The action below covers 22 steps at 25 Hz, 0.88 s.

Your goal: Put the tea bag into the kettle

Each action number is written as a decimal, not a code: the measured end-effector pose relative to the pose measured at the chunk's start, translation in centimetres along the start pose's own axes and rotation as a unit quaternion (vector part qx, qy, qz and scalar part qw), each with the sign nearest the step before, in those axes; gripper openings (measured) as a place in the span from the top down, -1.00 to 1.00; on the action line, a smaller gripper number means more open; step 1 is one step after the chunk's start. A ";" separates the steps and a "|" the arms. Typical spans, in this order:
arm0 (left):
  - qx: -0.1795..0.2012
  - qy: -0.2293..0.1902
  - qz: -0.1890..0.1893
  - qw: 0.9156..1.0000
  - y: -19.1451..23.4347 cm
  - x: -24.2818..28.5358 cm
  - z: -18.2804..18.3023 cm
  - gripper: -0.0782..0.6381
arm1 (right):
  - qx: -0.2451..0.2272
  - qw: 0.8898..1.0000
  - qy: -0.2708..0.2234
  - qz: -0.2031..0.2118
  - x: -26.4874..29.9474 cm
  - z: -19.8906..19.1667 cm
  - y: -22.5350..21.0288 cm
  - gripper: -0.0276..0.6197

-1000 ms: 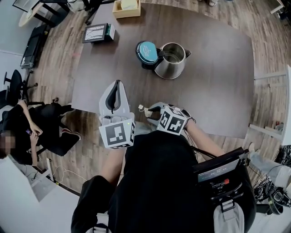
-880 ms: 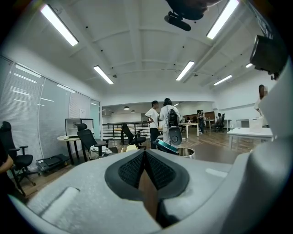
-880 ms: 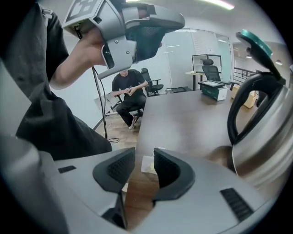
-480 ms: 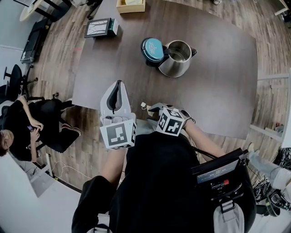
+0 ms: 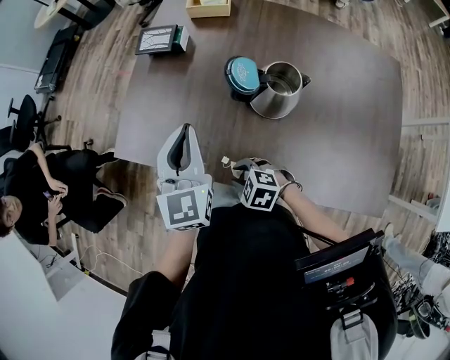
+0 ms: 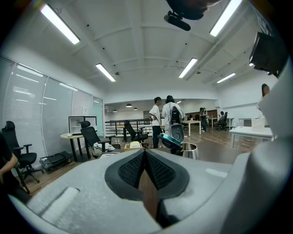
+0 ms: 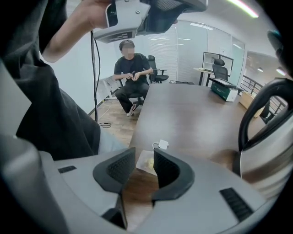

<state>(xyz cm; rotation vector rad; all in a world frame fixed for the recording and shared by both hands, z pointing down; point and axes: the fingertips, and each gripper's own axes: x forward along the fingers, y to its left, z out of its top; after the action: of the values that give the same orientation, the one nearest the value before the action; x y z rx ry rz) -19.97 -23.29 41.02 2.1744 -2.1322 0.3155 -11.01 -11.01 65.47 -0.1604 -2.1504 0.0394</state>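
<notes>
A steel kettle (image 5: 279, 88) stands on the dark table (image 5: 337, 140) at the far middle, its teal lid (image 5: 244, 72) flipped open to its left. The same kettle (image 6: 187, 149) shows small beyond my left gripper (image 6: 144, 153), which is shut with nothing in it and hovers at the table's near edge (image 5: 184, 135). A tea bag (image 7: 147, 161) lies flat at the table's near edge, its white tag (image 7: 163, 144) just beyond it. My right gripper (image 7: 144, 157) is open, jaws narrowly apart, with the bag just ahead of the tips. In the head view the tag (image 5: 226, 162) lies left of that gripper (image 5: 238, 167).
A dark box with a green side (image 5: 160, 39) and a wooden box (image 5: 207, 7) sit at the table's far left. A seated person (image 5: 35, 200) and office chairs (image 5: 21, 126) are on the floor to the left. My own body covers the near table edge.
The head camera has tilted, so the table and kettle slid up and right in view. My right gripper has edged closer to the tea bag's tag. The left gripper holds still.
</notes>
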 end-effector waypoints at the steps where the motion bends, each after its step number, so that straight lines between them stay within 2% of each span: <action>1: 0.000 0.000 0.000 1.000 0.0 -0.1 0.0 0.77 | -0.001 1.000 0.002 -0.003 0.1 -0.1 -0.1 0.52; 10: 0.003 -0.003 0.000 1.000 0.1 -0.2 0.0 0.77 | 0.009 0.999 0.006 -0.035 0.4 -0.5 -1.2 0.80; 17: 0.002 -0.004 0.000 1.000 -0.1 -0.2 0.0 0.78 | 0.028 0.999 0.008 -0.045 0.1 -0.9 -1.8 0.87; 22: 0.004 -0.009 0.001 1.000 -0.1 -0.2 0.3 0.77 | 0.054 0.998 -0.005 -0.034 -0.4 -0.9 -2.0 0.89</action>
<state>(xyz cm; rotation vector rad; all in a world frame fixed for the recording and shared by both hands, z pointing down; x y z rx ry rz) -19.82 -23.19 40.66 2.1880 -2.1470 0.3058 -10.29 -13.03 65.83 -0.0239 -2.1570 0.1169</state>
